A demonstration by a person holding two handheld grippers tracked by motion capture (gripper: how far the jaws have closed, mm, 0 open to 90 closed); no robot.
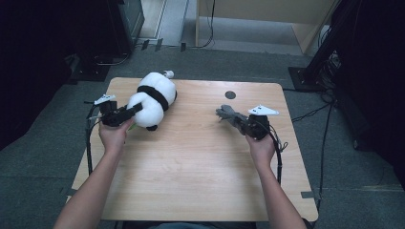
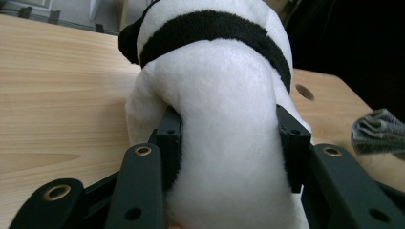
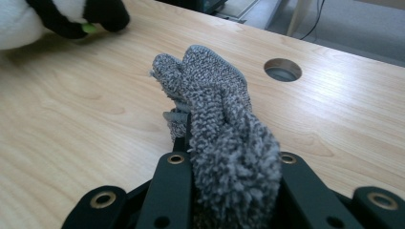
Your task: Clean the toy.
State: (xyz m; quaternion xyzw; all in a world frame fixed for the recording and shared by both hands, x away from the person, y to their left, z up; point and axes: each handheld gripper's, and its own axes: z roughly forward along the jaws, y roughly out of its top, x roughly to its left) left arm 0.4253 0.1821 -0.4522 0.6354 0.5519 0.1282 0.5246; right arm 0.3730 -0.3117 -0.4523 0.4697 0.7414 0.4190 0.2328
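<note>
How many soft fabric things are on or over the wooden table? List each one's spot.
2. The black-and-white plush panda sits far left, clamped by the left gripper; the grey fuzzy cloth is right of centre, clamped in the right gripper.

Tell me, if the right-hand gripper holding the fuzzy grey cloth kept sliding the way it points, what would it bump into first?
Probably the black-and-white plush panda. The right gripper, shut on the grey fuzzy cloth, points leftward across bare light wooden table; the cloth would arrive first. Depth is hard to judge.
</note>
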